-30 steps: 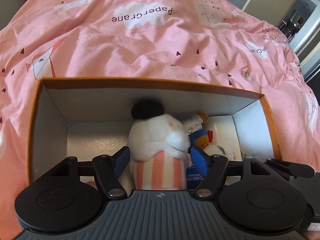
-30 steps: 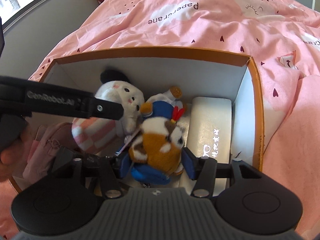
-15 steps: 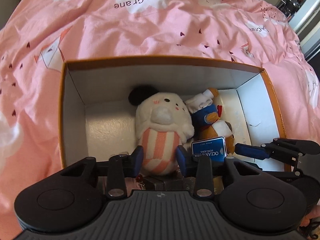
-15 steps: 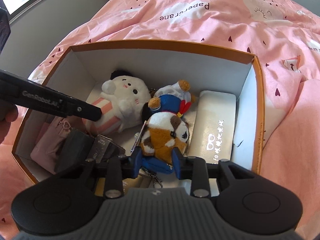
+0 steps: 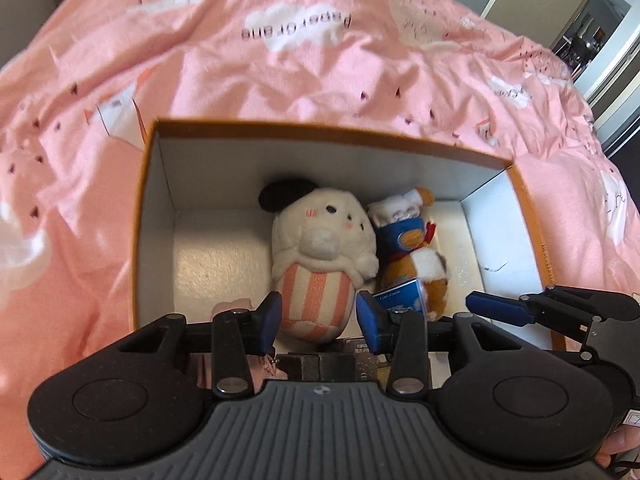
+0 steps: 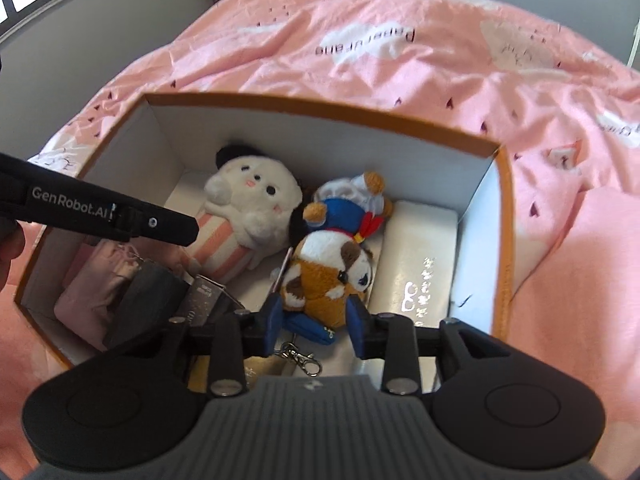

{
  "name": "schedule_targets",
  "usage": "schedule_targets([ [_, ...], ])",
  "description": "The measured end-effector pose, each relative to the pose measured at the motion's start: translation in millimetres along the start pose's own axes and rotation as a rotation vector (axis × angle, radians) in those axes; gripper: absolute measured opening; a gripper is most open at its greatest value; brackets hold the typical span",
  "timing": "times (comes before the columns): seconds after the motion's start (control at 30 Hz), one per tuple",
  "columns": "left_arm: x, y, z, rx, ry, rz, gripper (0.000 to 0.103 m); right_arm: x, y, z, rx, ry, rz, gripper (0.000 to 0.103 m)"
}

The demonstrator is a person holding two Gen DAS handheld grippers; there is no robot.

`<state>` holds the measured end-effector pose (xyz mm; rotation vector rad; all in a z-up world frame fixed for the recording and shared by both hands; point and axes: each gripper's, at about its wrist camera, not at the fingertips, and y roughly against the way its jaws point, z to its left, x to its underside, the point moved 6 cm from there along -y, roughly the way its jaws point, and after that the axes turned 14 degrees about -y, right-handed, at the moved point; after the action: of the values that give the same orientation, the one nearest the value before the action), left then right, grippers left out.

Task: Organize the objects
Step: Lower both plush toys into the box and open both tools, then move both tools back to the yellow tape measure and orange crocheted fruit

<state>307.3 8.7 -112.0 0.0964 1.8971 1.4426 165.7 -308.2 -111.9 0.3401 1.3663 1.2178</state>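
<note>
An orange-rimmed cardboard box [image 5: 320,130] [image 6: 320,105] sits on a pink bed cover. Inside, a white plush [image 5: 320,240] [image 6: 252,200] with a pink-striped bottom lies on its back. My left gripper [image 5: 319,316] holds its striped end between the blue pads; the jaws are opening slightly, the pads still against it. Beside it lies a brown-and-white plush [image 6: 332,272] [image 5: 412,240] in blue clothes. My right gripper [image 6: 314,320] is shut on its lower end, its jaws also opening slightly. One left finger [image 6: 152,224] crosses the right wrist view.
Also in the box are a white case [image 6: 420,256] along the right wall, a pink pouch [image 6: 96,280], a dark object [image 6: 148,300] near the front left and a blue card [image 5: 400,296]. A metal clasp [image 6: 304,360] hangs under the brown plush. A hand [image 6: 8,248] shows at far left.
Both grippers went from wide apart to closed in on the plush ends, squeezing them narrower. Both views have pulled back and up a little from the box.
</note>
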Motion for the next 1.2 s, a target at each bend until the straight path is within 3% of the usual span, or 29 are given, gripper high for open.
schedule_targets([
  [0.23, 10.3, 70.8, -37.2, -0.021, 0.003, -0.197, 0.048, 17.6, 72.2, 10.1, -0.006, 0.011, -0.174, 0.048],
  [0.4, 38.0, 105.5, -69.8, -0.043, 0.008, -0.282, 0.048, 46.3, 117.5, 14.1, 0.008, -0.002, -0.283, 0.057],
  [0.47, 52.3, 111.5, -85.4, -0.053, -0.006, -0.309, 0.048, 61.1, 128.1, 12.5, 0.031, -0.01, -0.308, 0.066],
  [0.8, 125.1, 77.0, -130.6, -0.055, -0.045, -0.25, 0.048, 138.6, 126.3, -16.2, 0.161, -0.09, -0.325, 0.067],
  [0.97, 138.7, 63.7, -131.9, -0.086, -0.062, -0.216, 0.048, 155.9, 113.1, -27.4, 0.227, -0.108, -0.317, 0.066],
  [1.1, 146.8, 53.6, -128.4, -0.098, -0.072, -0.202, 0.048, 164.4, 102.2, -35.4, 0.224, -0.134, -0.302, 0.065],
  [1.2, 152.2, 43.3, -124.0, -0.06, -0.049, -0.176, 0.052, 170.6, 91.8, -41.0, 0.236, -0.146, -0.294, 0.06],
])
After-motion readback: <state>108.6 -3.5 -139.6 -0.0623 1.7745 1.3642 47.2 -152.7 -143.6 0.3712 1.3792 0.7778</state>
